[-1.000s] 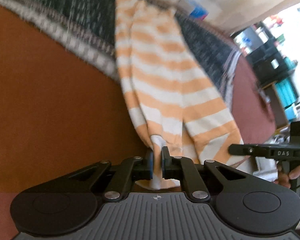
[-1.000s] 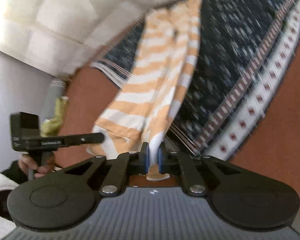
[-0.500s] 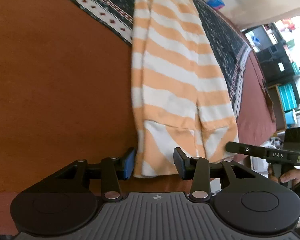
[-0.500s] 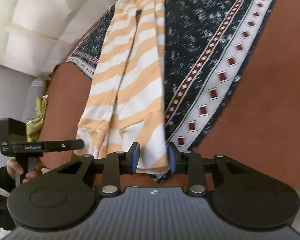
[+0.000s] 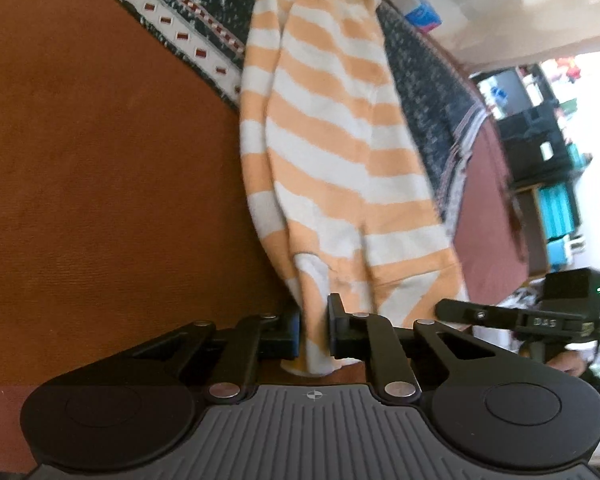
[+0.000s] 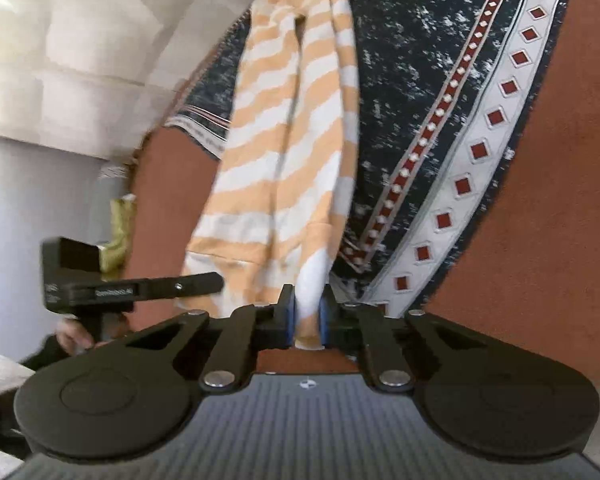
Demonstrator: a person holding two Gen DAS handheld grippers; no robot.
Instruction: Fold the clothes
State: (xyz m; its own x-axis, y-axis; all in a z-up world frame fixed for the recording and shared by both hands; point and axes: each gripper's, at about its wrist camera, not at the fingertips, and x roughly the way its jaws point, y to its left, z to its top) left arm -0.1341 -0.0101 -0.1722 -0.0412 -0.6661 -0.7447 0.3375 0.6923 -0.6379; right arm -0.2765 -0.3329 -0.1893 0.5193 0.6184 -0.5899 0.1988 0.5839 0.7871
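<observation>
— Orange-and-white striped garment (image 5: 332, 160): soft knit, light, limp, by the look of it. It runs away from both pairs of fingers over a dark patterned cloth (image 6: 440, 100) on a rust-brown surface (image 5: 100, 180), its near end lifted.

— Where's the hold?

— Left gripper (image 5: 314, 336) is clenched on one near corner of the hem, right gripper (image 6: 307, 316) pinching the other. Corners are the right place; the middle would sag and bunch.

— Slippery?

— Probably not, but a thin bite could slip free if pulled hard.
</observation>
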